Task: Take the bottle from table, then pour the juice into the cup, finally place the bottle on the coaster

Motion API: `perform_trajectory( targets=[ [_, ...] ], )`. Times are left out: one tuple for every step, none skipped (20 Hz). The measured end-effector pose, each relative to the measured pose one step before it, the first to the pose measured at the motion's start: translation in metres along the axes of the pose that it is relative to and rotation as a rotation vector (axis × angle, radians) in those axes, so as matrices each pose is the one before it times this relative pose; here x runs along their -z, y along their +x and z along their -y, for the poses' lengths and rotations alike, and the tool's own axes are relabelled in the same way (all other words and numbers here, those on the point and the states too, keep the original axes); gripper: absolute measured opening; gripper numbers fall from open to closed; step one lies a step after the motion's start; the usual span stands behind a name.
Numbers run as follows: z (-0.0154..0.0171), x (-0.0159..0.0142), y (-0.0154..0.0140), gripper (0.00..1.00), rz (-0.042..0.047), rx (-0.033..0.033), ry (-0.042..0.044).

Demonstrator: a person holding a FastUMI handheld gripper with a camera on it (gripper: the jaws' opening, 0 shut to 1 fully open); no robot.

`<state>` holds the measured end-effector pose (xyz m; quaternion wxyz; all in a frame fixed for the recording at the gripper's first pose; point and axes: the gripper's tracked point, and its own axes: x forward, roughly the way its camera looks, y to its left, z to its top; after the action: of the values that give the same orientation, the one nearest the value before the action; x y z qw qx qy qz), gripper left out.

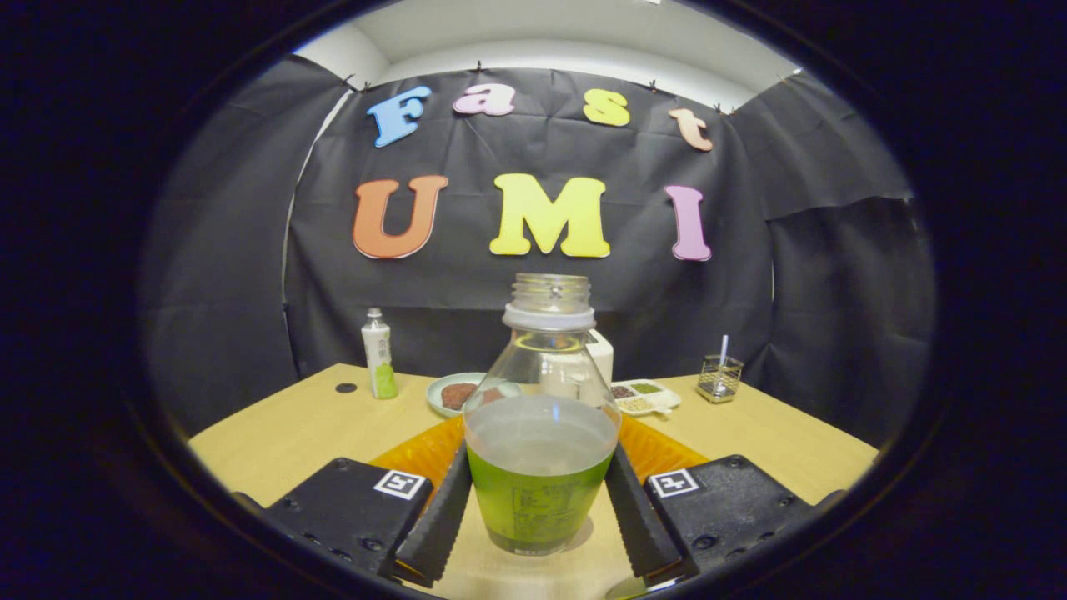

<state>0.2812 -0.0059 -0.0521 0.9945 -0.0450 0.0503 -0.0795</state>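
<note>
— Where is the bottle (540, 433)?
— At your twelve o'clock, upright, cap off, standing on the table (292, 433) between the fingers.
— Gripper (540, 525)?
— Both fingers look pressed on its lower sides. Orange coaster (417, 450) lies just behind it.

Camera rides the claw (539, 500), low over the table (292, 433), facing the booth wall.

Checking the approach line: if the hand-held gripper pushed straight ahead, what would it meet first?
The open bottle between its fingers. They flank it closely and seem to touch it. Beyond lies an orange mat.
</note>
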Motion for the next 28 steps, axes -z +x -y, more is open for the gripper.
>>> perform_trajectory(
  targets=[
    [-0.00014, 0.00371, 0.00666, 0.83, 0.00588, 0.00821, -0.00501],
    [0.00012, 0.00389, 0.00539, 0.83, 0.00105, 0.00552, -0.00259],
    [0.00035, 0.00578, 0.00594, 0.83, -0.00819, 0.00556, -0.00677],
    [-0.00048, 0.00421, 0.00567, 0.83, -0.0048, 0.00262, -0.00866],
    [-0.00044, 0.00355, 0.00628, 0.83, -0.00716, 0.00566, -0.00921],
    [-0.0005, 0.00465, 0.00585, 0.83, -0.01023, 0.00336, -0.01286],
    [-0.0011, 0.00432, 0.00425, 0.83, -0.00811, 0.00045, -0.0084],
    [-0.00095, 0.00348, 0.00485, 0.83, -0.00358, 0.00331, -0.01019],
    [-0.0001, 0.00427, 0.00451, 0.83, -0.00556, 0.00239, -0.00679],
    [-0.00058, 0.00588, 0.00342, 0.83, -0.00799, -0.00023, 0.00051],
    [-0.00006, 0.00493, 0.00313, 0.83, -0.01028, 0.00033, 0.00266],
    [0.00089, 0.00709, 0.00263, 0.85, -0.01846, -0.00097, 0.01111],
    [-0.00056, 0.00374, 0.00057, 0.86, -0.00804, -0.00517, 0.01033],
    [-0.00082, 0.00022, -0.00298, 0.87, 0.00647, -0.00399, 0.00785],
    [0.00124, -0.00108, 0.00119, 0.89, 0.0076, -0.00147, 0.00444],
    [0.00135, -0.00248, -0.00334, 0.9, 0.00883, 0.00524, 0.0073],
    [0.00252, -0.00068, 0.0001, 0.96, 0.00601, 0.0076, 0.00016],
    [-0.0005, -0.00419, -0.00482, 1.0, 0.0075, -0.00278, -0.00421],
    [0.00149, -0.00235, 0.0001, 1.0, 0.00828, 0.00475, -0.00764],
    [0.00255, -0.00408, -0.00358, 1.0, 0.00801, 0.00856, -0.01045],
    [0.00017, -0.00457, -0.00443, 1.0, 0.00702, 0.00471, -0.0098],
    [-0.00021, -0.00368, -0.00361, 1.0, 0.00391, -0.00069, -0.00567],
    [-0.00117, -0.00272, -0.00392, 1.0, 0.0042, -0.00705, -0.00169],
    [-0.00289, -0.00564, -0.00515, 1.0, 0.00684, -0.01466, -0.00193],
    [-0.00074, -0.00442, -0.00486, 1.0, 0.00106, -0.00495, -0.00383],
    [0.00161, -0.00628, -0.00636, 1.0, 0.00455, -0.0016, -0.0064],
    [0.00059, -0.00771, -0.00697, 1.0, 0.00908, -0.00043, -0.00424],
    [0.00118, -0.00954, -0.0077, 1.0, 0.01689, 0.00069, 0.00445]
  ],
)
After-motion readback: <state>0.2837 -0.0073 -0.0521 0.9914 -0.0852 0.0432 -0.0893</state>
